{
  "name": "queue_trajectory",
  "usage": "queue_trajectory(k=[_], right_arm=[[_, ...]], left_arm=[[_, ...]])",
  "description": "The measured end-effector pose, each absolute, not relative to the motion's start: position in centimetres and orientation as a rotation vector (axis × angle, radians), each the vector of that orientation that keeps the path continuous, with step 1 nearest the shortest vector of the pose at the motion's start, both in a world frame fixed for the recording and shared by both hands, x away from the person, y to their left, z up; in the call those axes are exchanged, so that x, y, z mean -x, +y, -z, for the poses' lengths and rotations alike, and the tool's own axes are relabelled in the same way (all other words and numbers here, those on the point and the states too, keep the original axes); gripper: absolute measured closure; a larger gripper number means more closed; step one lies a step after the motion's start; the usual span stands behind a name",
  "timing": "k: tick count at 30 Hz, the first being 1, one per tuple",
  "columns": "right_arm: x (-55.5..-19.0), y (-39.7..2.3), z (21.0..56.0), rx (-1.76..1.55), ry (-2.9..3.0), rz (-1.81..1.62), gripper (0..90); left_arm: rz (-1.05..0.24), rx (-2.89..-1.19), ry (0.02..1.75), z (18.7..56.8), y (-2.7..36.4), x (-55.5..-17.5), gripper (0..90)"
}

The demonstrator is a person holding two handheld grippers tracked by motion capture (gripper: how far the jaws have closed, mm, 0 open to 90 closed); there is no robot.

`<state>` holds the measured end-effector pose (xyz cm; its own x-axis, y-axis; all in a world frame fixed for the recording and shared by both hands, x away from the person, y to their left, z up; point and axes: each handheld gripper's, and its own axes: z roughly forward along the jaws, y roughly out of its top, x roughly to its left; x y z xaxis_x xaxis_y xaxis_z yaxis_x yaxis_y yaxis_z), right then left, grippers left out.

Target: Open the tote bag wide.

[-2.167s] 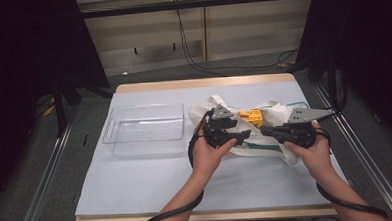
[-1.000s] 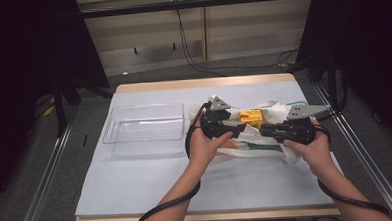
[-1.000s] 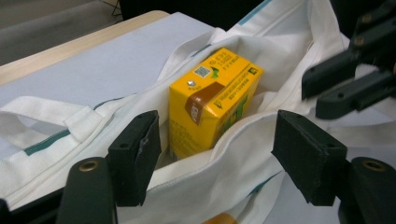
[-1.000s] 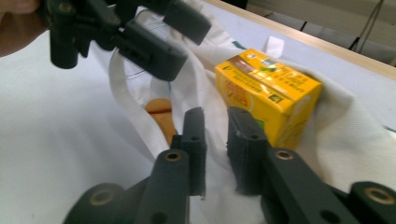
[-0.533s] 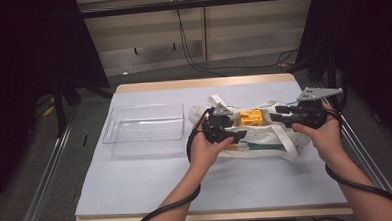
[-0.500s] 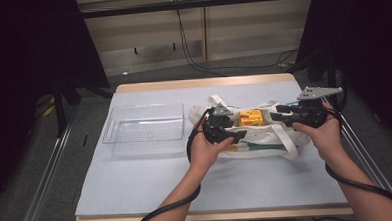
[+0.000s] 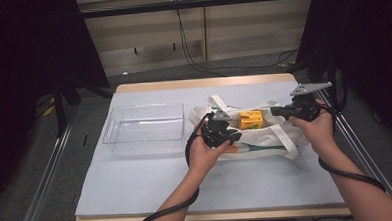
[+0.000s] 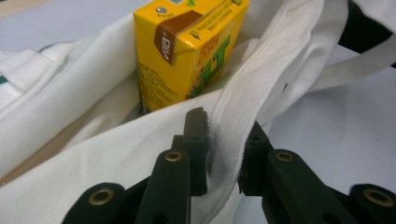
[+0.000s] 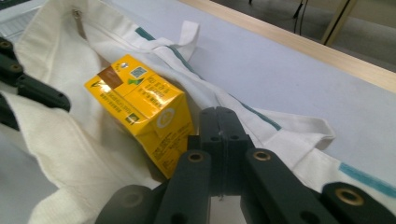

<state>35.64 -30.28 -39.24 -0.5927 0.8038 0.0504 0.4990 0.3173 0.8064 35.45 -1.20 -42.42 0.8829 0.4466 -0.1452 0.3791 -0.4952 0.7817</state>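
A white cloth bag [image 7: 270, 137] lies on the table with a yellow drink carton [image 7: 250, 119] in its open mouth. My left gripper [image 7: 234, 136] is at the bag's near left rim. Its jaws have just been closing, and its pads [image 8: 196, 140] now press the hem of the bag [image 8: 93, 154], with the carton [image 8: 187, 51] just beyond. My right gripper [image 7: 275, 112] points left at the bag's right end. Its jaws [image 9: 219, 116] have just closed tight beside the carton [image 9: 140, 102], at the rim of the bag [image 9: 70, 140]. Whether cloth is pinched there I cannot tell.
A clear plastic tray [image 7: 115, 130] stands empty to the left of the bag. The pale blue table top [image 7: 187, 191] has a wooden far edge and metal rails along both sides. Cables trail from both grippers toward the person.
My right hand has shifted right and a little farther back, away from the left one, and the bag's mouth is stretched wider. The left hand has stayed in place.
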Motion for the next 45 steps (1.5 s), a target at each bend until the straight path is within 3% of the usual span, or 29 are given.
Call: queue_trajectory(k=[12,18,23,26,28,29,45], right_arm=[[-36.0,-30.3,39.6,-1.171,2.239,-1.201,89.9],[-36.0,-29.9,39.4,-1.186,2.237,-1.169,66.1],[-36.6,-29.3,39.7,-1.202,2.254,-1.101,58.4],[-36.9,-29.0,39.9,-1.170,2.292,-1.051,66.6],[-37.1,-29.1,39.9,-1.180,2.311,-1.044,82.3],[-37.1,-29.1,39.9,-1.173,2.328,-1.049,85.8],[-37.3,-30.1,40.8,-1.285,2.200,-1.154,89.0]], left_arm=[[-0.096,-2.187,0.583,43.8,-1.0,-34.7,80.7],[-0.100,-2.169,0.588,43.6,-1.1,-34.9,80.3],[-0.094,-2.176,0.582,43.8,-1.1,-34.9,80.7],[-0.089,-2.181,0.588,43.7,-1.0,-34.9,80.9],[-0.091,-2.174,0.588,43.8,-1.1,-34.9,81.1],[-0.093,-2.174,0.587,43.8,-1.1,-34.9,81.2],[-0.037,-2.196,0.578,45.9,-0.3,-33.8,85.2]])
